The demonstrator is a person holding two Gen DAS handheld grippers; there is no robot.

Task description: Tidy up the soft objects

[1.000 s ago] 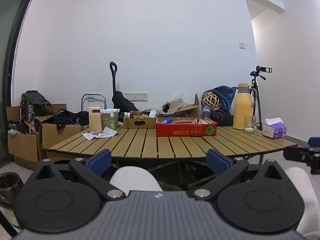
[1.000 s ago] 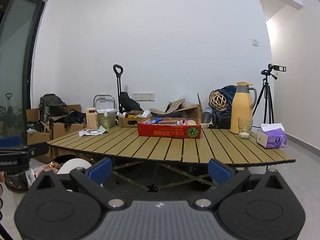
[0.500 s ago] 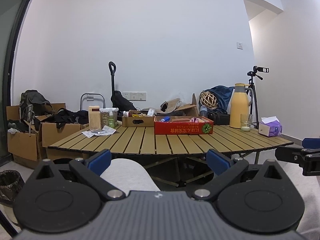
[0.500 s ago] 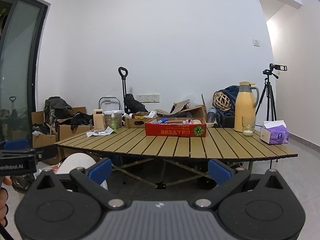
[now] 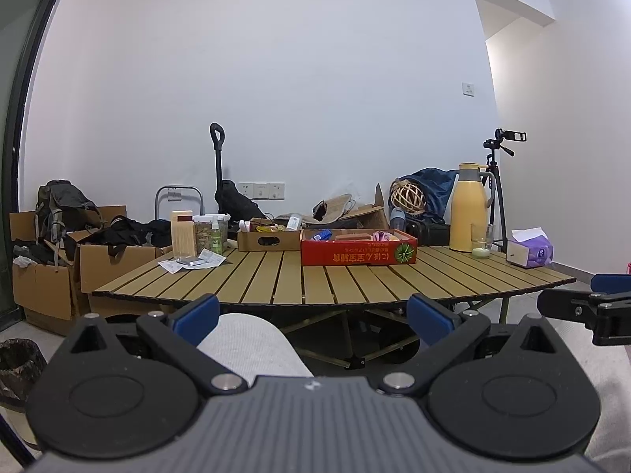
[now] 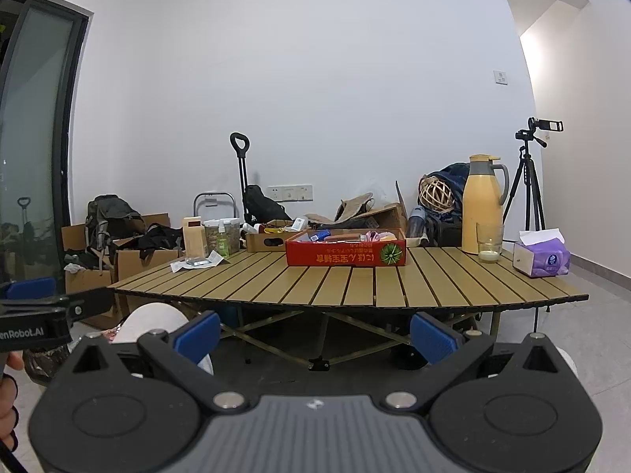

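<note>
A red cardboard box (image 5: 358, 251) holding small colourful items sits on the slatted wooden table (image 5: 339, 280); it also shows in the right wrist view (image 6: 346, 252). My left gripper (image 5: 311, 313) is open and empty, held low in front of the table, well short of the box. My right gripper (image 6: 315, 333) is open and empty at about the same distance. The right gripper shows at the right edge of the left wrist view (image 5: 583, 305), and the left gripper at the left edge of the right wrist view (image 6: 43, 307).
On the table stand a brown cardboard tray (image 5: 268, 239), a jar and bottles (image 5: 205, 236), papers (image 5: 193, 262), a yellow thermos (image 5: 468, 218), a glass (image 5: 481, 241) and a purple tissue pack (image 5: 530, 252). Cardboard boxes with bags (image 5: 59, 268) stand left. A tripod (image 5: 499, 181) stands right.
Both grippers have drawn back and risen slightly from the table, so the table looks smaller and more of its top shows. The jaws stayed open.
</note>
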